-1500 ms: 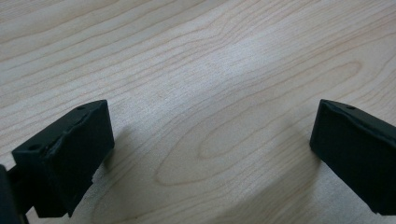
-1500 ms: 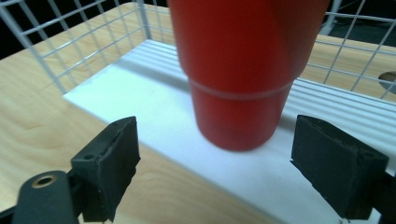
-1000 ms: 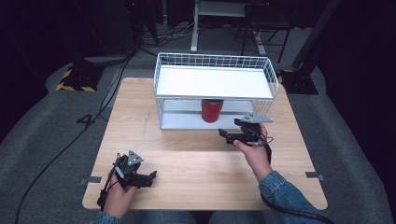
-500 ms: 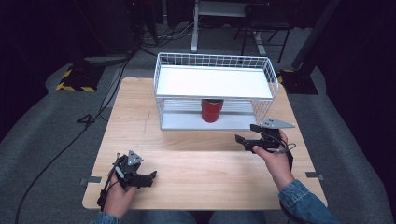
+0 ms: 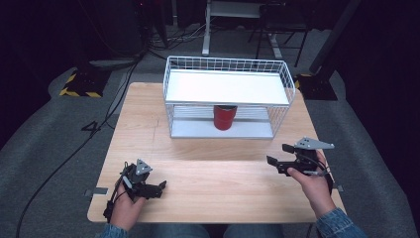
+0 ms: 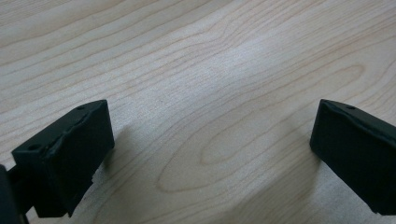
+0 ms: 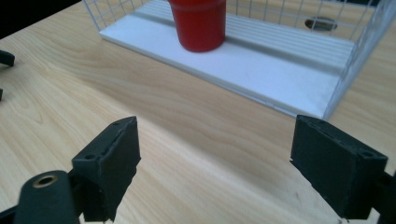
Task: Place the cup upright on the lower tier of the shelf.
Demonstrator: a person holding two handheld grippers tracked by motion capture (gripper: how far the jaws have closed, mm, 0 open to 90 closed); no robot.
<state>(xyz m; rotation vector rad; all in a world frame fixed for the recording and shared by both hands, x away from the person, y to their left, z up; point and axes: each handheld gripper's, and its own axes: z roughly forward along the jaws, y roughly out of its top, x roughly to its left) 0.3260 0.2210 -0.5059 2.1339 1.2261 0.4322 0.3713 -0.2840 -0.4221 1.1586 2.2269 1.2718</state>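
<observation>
Jaws wide, empty on right gripper (image 5: 278, 158) near table's (image 5: 208, 198) right edge; red cup (image 5: 224, 117) on rack's (image 5: 228, 89) lower shelf ahead, upright. Left gripper (image 5: 157, 188) likewise spread, farther off.

A light wooden table (image 5: 213, 198) carries a white wire rack (image 5: 227, 96) standing at its far centre. The rack's white lower shelf (image 7: 261, 65) rests directly on the tabletop, and a red cup (image 5: 225, 117) stands upright on that shelf, under the upper shelf (image 5: 225, 88).
</observation>
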